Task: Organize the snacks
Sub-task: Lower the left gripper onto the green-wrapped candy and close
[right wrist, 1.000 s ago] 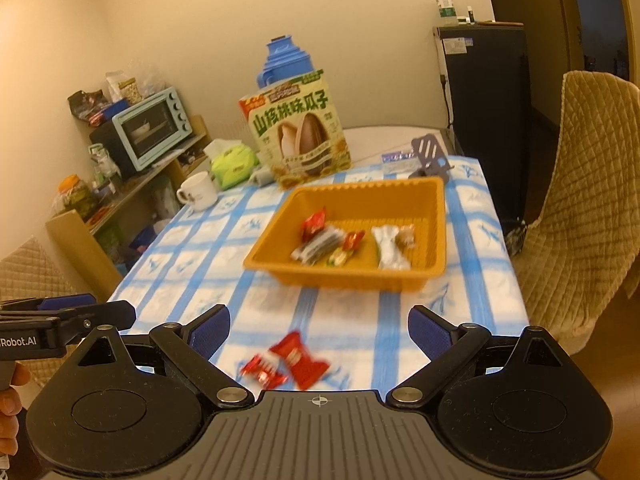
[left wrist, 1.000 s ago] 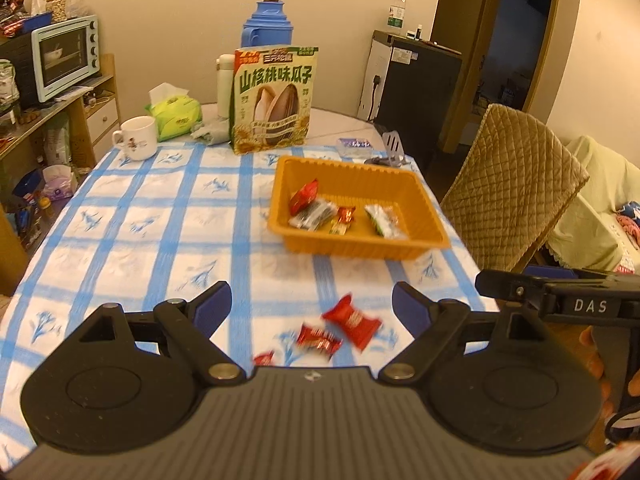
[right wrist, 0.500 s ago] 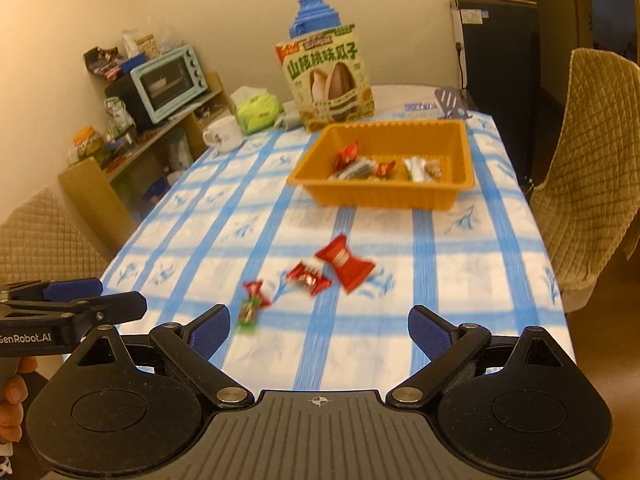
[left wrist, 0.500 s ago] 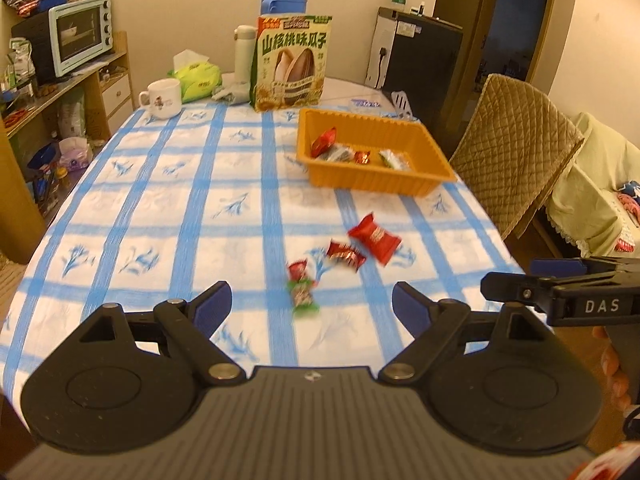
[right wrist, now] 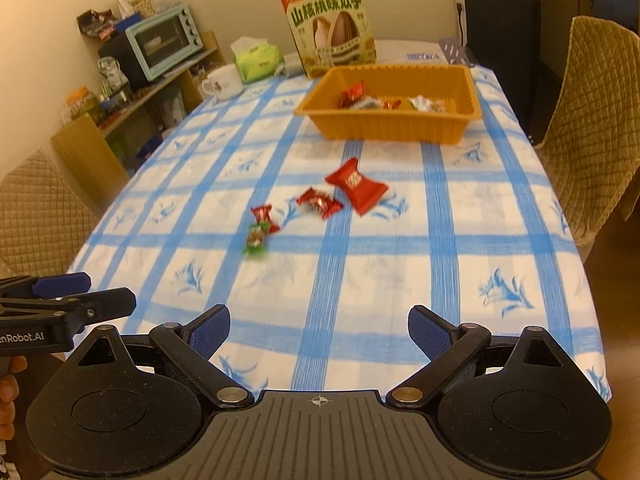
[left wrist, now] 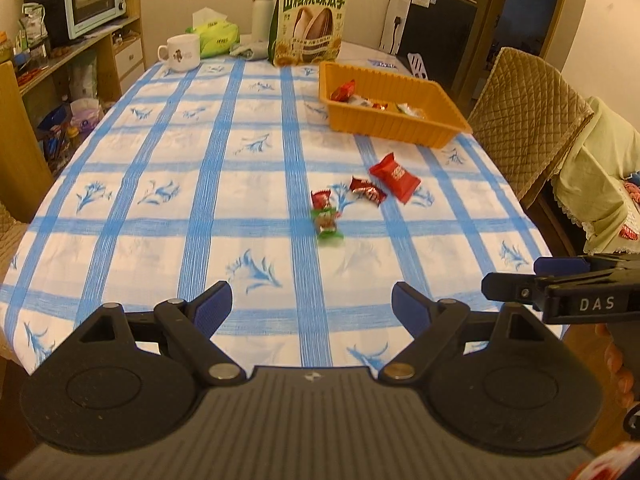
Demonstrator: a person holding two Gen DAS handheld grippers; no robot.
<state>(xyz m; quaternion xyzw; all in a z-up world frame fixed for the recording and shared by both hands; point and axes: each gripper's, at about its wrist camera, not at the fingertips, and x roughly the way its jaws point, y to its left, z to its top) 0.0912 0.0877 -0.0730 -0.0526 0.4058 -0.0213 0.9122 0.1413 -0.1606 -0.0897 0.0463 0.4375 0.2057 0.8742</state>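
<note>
Now that both views have drawn back from the far end of the desk (left wrist: 168,208) over the last second, the left wrist view takes in all four loose snacks: a large red packet (left wrist: 395,177), a small red candy (left wrist: 367,191), another red candy (left wrist: 321,199) and a green-wrapped candy (left wrist: 327,222) touching it, all well short of the orange tray (left wrist: 390,122), which already holds several sweets. The left hand-held gripper (left wrist: 312,307) hangs released and empty over the near desk edge.

From the right wrist view, the same four snacks lie in a loose line between the tray (right wrist: 392,130) and the near edge; the right hand-held gripper (right wrist: 319,330) is likewise spread wide, holding nothing. A sunflower-seed bag (right wrist: 332,26) stands behind the tray. The pull-back probably sets up the next pick, with the green candy nearest.
</note>
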